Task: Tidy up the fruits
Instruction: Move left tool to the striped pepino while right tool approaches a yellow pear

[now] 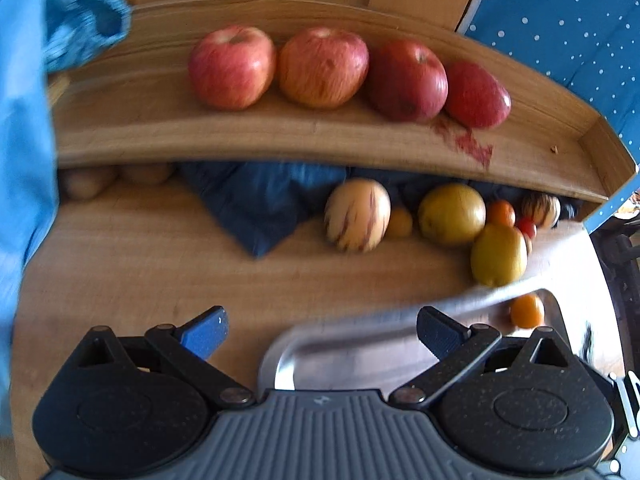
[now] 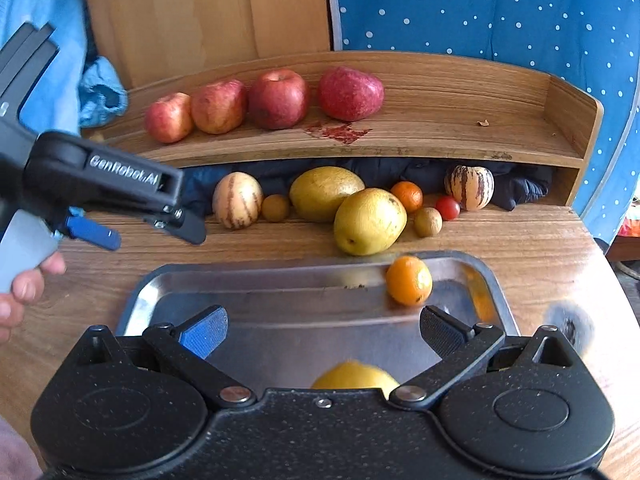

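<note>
Several red apples point(image 2: 276, 98) sit in a row on the upper wooden shelf point(image 2: 440, 136). Below its edge lie a striped melon point(image 2: 237, 205), two yellow pears point(image 2: 370, 221), a small orange point(image 2: 407, 196), a cherry tomato point(image 2: 448, 207) and small brown fruits. A steel tray point(image 2: 192, 292) holds an orange point(image 2: 409, 281) and a yellow fruit point(image 2: 356, 376) near my right gripper's base. My right gripper point(image 2: 322, 330) is open above the tray, holding nothing. My left gripper point(image 1: 322, 332) is open over the tray's left corner point(image 1: 288, 356). The right wrist view shows the left gripper point(image 2: 142, 234) at the left.
A dark blue cloth point(image 1: 260, 200) lies bunched under the shelf. Red stain point(image 2: 340, 133) marks the shelf board. A blue dotted fabric point(image 2: 500, 20) hangs behind on the right, light blue cloth point(image 2: 52, 52) on the left. The person's hand point(image 2: 24, 284) grips the left tool.
</note>
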`<state>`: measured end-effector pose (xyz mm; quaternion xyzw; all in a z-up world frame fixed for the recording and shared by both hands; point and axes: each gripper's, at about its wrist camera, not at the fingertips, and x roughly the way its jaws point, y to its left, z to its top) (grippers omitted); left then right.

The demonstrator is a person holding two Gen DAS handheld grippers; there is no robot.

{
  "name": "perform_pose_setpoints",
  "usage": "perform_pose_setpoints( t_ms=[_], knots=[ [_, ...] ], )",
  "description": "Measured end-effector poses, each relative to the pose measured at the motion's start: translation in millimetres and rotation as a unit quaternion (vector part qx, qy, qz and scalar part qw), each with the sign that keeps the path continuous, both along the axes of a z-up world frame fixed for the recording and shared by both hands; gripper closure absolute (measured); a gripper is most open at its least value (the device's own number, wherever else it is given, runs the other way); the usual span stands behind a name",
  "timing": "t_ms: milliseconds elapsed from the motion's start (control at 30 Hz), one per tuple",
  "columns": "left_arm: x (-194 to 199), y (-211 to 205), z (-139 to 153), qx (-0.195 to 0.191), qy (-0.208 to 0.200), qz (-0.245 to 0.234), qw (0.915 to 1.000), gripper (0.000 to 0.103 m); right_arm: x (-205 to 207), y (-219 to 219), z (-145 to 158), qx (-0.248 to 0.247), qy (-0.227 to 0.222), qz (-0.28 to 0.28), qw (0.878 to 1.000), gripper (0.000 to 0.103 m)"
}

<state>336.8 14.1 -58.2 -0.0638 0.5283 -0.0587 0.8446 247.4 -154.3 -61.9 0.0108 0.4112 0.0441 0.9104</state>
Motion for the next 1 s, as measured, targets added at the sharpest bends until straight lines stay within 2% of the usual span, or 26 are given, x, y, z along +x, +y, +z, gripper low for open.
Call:
perform_pose_setpoints(
  t_ms=[233,467,633,733,900,1000],
  knots=[
    [45,-7,-16,-0.023,-0.002,-0.026,0.9994,0.001,40,-3,-1,-0.043,0.016,-0.022,0.999,0.001],
    [67,-12,-34,-0.043,0.013,-0.031,0.9985,0.001,79,-7,-12,-0.072,0.037,-0.035,0.996,0.001],
    [73,-17,-41,-0.045,0.012,-0.043,0.9980,0.001,99,-7,-21,-0.072,0.052,-0.041,0.995,0.012],
    [73,-20,-42,-0.049,0.008,-0.046,0.9977,0.006,107,-4,-24,-0.076,0.057,-0.042,0.995,0.018],
    [74,-25,-44,-0.044,-0.001,-0.043,0.9981,0.025,117,-2,-30,-0.080,0.066,-0.044,0.994,0.030],
    [74,-25,-43,-0.046,-0.006,-0.043,0.9980,0.031,121,-2,-33,-0.083,0.073,-0.051,0.993,0.033]
  ],
)
